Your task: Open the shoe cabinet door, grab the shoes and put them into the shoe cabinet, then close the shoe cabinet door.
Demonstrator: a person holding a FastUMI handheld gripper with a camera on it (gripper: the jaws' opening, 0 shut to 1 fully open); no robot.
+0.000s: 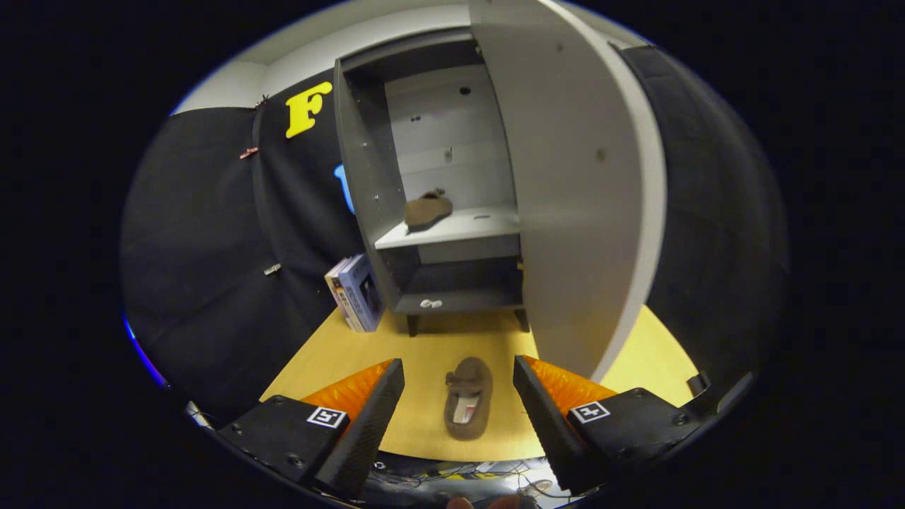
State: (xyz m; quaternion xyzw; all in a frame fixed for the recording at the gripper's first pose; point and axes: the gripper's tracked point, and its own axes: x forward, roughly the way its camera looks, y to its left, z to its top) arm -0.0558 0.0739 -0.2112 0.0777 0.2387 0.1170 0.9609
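Observation:
The grey shoe cabinet point(368, 177) stands ahead with its door point(573, 191) swung wide open toward me on the right. One brown shoe point(427, 210) rests on the cabinet's middle shelf point(466, 226). A second brown shoe point(468, 397) lies on the yellow floor point(339, 353), toe pointing to the cabinet, in the gap between my fingers and below them. My gripper point(459, 375) is open and holds nothing.
A blue and white box point(355, 292) leans against the cabinet's left foot. The open door's edge comes close to my right finger point(544, 410). Black cloth walls close in on both sides. Cables lie beyond the floor's near edge.

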